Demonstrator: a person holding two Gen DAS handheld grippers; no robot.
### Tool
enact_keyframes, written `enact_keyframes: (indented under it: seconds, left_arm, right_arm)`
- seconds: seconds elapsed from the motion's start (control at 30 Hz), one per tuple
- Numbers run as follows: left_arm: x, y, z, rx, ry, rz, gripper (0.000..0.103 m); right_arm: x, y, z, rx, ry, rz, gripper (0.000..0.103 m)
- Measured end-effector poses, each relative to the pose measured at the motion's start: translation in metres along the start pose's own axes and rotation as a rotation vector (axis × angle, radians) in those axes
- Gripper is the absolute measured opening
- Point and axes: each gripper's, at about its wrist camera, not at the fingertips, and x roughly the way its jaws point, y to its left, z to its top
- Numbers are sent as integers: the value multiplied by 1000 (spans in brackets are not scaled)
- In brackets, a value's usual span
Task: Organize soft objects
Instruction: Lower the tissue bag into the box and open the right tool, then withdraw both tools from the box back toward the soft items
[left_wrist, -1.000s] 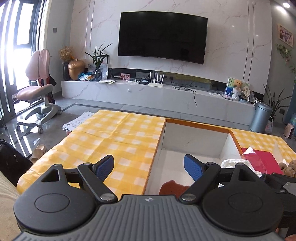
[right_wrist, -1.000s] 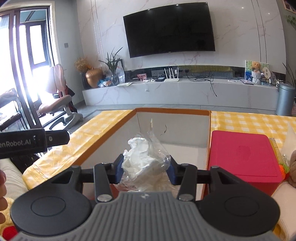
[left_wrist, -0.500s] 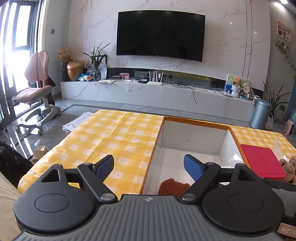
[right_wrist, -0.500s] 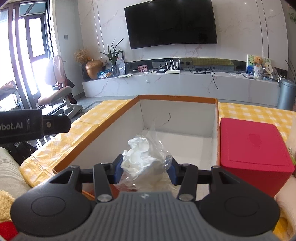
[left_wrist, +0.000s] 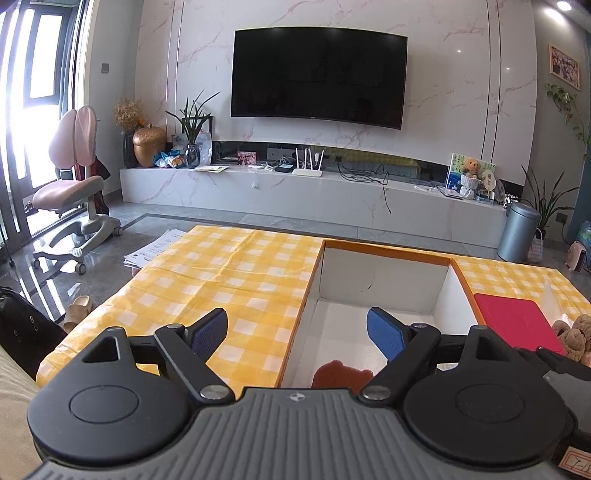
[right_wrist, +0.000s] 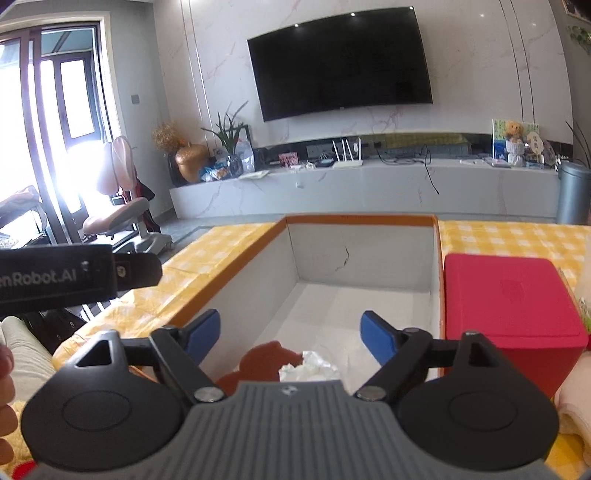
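The crumpled white tissue wad in its clear plastic wrap (right_wrist: 308, 367) lies on the floor of the white open-top box with the orange rim (right_wrist: 358, 219), at the near end, touching a flat reddish-brown soft piece (right_wrist: 264, 360) that lies beside it on the box floor. Straight above it the right gripper (right_wrist: 290, 334) has just been opening: its blue pads (right_wrist: 373, 334) stand spread wide and nothing is between them, the wad sitting below and clear of both. So this item looks delivered.

The left gripper (left_wrist: 297, 332) hovers over the box's left wall, also spread and empty; from its view only the reddish-brown piece (left_wrist: 341, 373) shows inside the box. Right of the box, touching its outer wall, stands a red lidded box (right_wrist: 511, 299); further right of that, on the yellow-checked counter (left_wrist: 229, 273), a brown plush toy (left_wrist: 572, 334) waits, probably next.

Risks from here: the plastic wrap is light and clingy, so a pad brushing it on withdrawal could drag the wad back up or over the wall. Both grippers crowd the same near end of the box, and a careless swing towards the plush toy could knock them together or bump the red box.
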Motion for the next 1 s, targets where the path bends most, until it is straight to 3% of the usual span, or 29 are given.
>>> enact_keyframes:
  seconds: [0.17, 0.37, 0.43, 0.6, 0.7, 0.8, 0.9, 1.0]
  left_arm:
    - [-6, 2, 4, -35, -15, 8, 100]
    - [-23, -3, 8, -39, -97, -44, 100]
    - [-34, -6, 9, -54, -174, -51, 100]
    - [-65, -16, 16, -148, -332, -176, 100]
    - [-73, -30, 18, -137, -330, -231, 100]
    - [-77, -50, 20, -52, -294, -254, 100]
    - [-82, -74, 18, 16, -304, -254, 103]
    - [-88, -99, 13, 65, -330, -286, 103]
  right_arm:
    - [-18, 5, 1, -32, -99, -8, 100]
    - [-44, 4, 5, -73, -240, -115, 100]
    - [-52, -1, 9, -50, -249, -139, 100]
    - [-75, -17, 18, -44, -268, -238, 100]
    - [-89, -28, 25, -86, -259, -319, 100]
    - [-97, -37, 32, -211, -159, -377, 100]
    - [-119, -53, 36, -266, -169, -435, 100]
    - [-143, -77, 43, -243, -175, -469, 100]
